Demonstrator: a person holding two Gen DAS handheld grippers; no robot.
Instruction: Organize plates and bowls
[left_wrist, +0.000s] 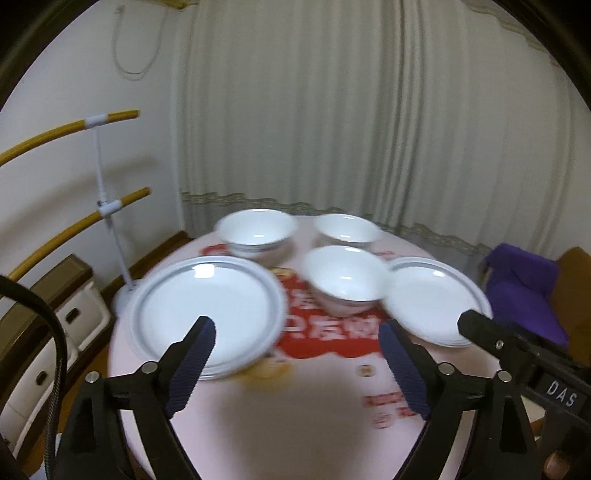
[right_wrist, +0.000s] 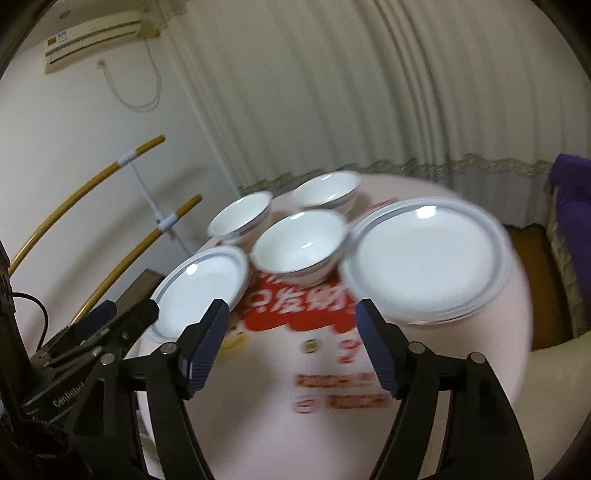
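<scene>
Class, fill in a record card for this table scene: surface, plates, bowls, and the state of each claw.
surface: round table with pink cloth, red print
plates: left plate, right plate; each may be a stack, rims blurred
bowls: three, near bowl, back-left bowl, back-right bowl
left claw: open, empty, above table
right claw: open, empty, above table
</scene>
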